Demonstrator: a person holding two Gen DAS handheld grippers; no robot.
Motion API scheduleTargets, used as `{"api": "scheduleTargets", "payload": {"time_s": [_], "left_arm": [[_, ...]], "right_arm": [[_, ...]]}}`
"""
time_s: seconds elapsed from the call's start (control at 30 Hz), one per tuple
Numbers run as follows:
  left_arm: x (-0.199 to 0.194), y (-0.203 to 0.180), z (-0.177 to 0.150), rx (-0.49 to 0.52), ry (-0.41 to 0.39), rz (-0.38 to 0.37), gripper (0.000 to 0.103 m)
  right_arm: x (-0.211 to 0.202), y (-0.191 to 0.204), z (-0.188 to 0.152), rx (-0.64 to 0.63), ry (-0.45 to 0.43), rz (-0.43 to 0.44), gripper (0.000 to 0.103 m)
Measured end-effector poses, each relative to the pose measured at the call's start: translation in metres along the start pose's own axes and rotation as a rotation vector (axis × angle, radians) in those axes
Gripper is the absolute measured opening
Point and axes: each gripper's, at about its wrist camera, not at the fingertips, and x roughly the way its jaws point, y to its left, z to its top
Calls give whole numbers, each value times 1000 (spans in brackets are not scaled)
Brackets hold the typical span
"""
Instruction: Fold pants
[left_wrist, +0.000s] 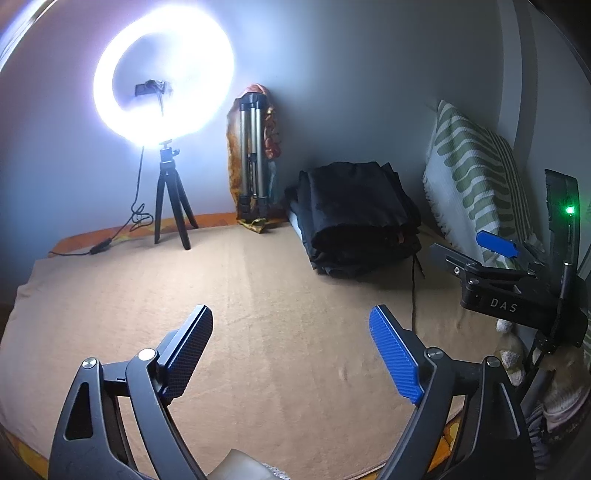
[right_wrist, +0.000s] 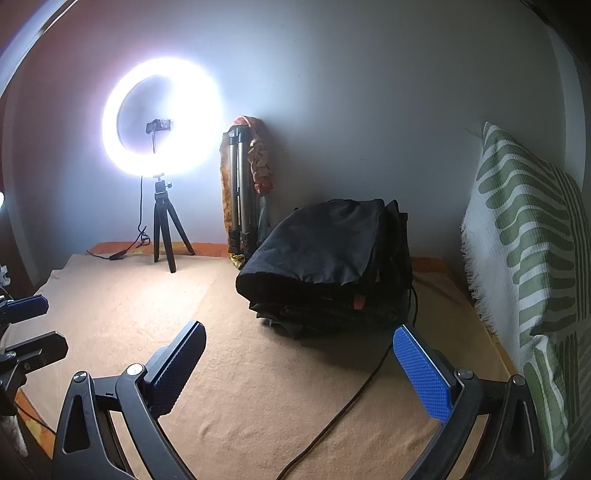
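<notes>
Writing: the letters "DAS" in pale capitals on the black body of the right claw (left_wrist: 491, 254), seen from the left wrist view. No other legible text; a small red tag on the pants cannot be read.

Pants (right_wrist: 325, 258): black, thin matte fabric, folded into a thick stack of several layers with a rounded fold facing front. The stack lies at the far edge of the bed, toward its right corner, touching or nearly touching the wall. A dark cord trails from beside the stack toward the near edge.

Left claw (left_wrist: 291, 354): released, blue ribbed pads spread wide, nothing between them, hovering over bare blanket near the front edge.

Right claw: likewise released, jaws at full spread and empty, short of the pants.

Surface: bed covered by a tan blanket (right_wrist: 229, 369), an orange patterned sheet showing at its edges.

Room: pale wall; a lit ring light (left_wrist: 162, 77) on a small black tripod at the far left corner; a folded silver tripod (left_wrist: 253, 158) leaning on the wall with patterned cloth around it; a white cushion with green stripes (right_wrist: 528, 258) upright along the right edge.
</notes>
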Motion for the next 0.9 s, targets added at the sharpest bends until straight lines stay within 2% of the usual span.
{"api": "scheduleTargets", "payload": {"time_s": [0.9], "left_arm": [[1,0,-3,0,10,-4,88]], "right_arm": [[2,12,-2,-31,14,15,103]]}}
